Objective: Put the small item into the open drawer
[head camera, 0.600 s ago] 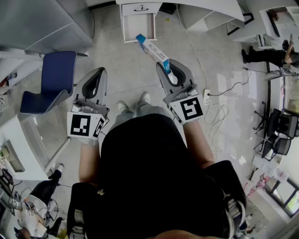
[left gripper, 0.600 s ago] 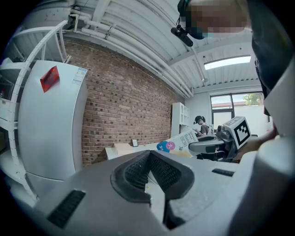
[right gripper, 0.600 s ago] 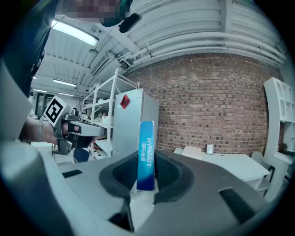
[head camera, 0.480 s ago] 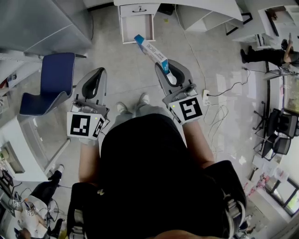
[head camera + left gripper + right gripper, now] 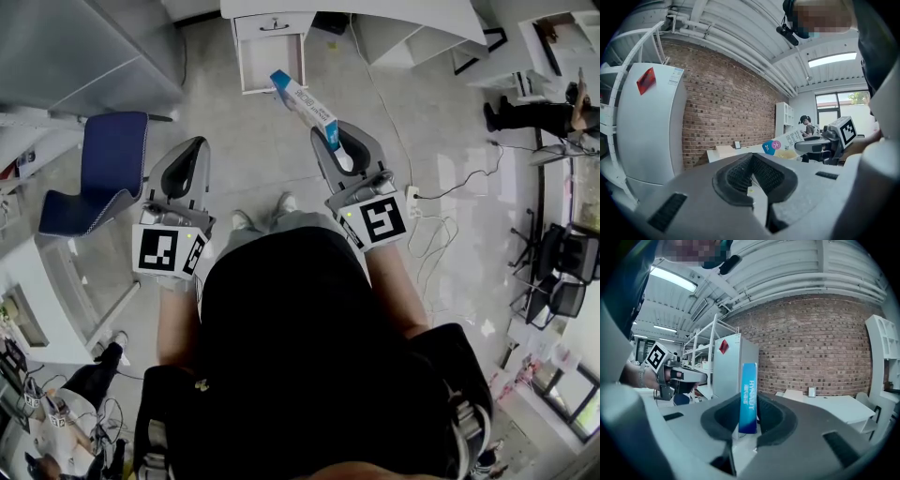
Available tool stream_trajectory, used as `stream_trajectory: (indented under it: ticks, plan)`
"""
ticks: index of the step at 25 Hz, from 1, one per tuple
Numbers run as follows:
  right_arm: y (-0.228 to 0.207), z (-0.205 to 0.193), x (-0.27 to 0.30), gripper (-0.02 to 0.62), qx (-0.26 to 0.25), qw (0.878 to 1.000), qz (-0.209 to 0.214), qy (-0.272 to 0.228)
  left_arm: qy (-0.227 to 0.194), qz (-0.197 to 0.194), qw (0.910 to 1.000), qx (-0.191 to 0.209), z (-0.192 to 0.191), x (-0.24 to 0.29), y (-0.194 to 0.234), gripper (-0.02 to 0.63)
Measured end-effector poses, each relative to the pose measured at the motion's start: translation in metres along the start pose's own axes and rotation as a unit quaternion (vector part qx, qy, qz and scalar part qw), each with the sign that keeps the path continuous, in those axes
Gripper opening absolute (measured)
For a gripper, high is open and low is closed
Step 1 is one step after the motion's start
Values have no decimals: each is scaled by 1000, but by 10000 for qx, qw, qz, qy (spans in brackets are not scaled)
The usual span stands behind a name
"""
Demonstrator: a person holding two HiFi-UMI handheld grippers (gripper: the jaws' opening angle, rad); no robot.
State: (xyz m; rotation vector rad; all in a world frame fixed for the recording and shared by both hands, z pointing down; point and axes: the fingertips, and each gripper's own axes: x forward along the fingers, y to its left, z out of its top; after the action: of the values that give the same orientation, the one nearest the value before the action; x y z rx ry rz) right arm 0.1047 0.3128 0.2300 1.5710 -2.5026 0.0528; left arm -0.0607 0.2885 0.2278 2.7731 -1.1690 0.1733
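Blue upholstery covers a chair [image 5: 112,159] standing on the pale tiled floor [image 5: 253,159] at the far left. Just to its right, the left gripper [image 5: 195,145] points forward, nearly level. Its jaws look closed at the tips with nothing between them, though the narrow angle of its own view makes this hard to confirm.

Ahead, at the far edge of the floor, a white drawer [image 5: 262,66] stands pulled open from a white desk [image 5: 412,14].

Right of centre, the right gripper [image 5: 345,136] clamps a long blue-and-white box [image 5: 305,105] by its near end. Its pads press the box's two flat sides. The box slants forward and to the left in the air. In the head view its far end overlaps the drawer's near right corner, but it has not gone inside.

Further right, a power strip [image 5: 413,195] and its cable lie on the floor.
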Motion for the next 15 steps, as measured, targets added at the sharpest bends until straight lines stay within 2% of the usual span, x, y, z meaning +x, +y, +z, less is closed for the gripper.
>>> stream_trajectory:
  ticks: [9, 15]
  plan:
    - [-57, -27, -9, 86, 208, 9997, 45, 88, 99, 213, 9997, 30, -6, 41, -28, 3]
    - [-75, -43, 19, 87, 220, 9994, 138, 225, 130, 236, 9996, -4, -14, 70, -13, 3]
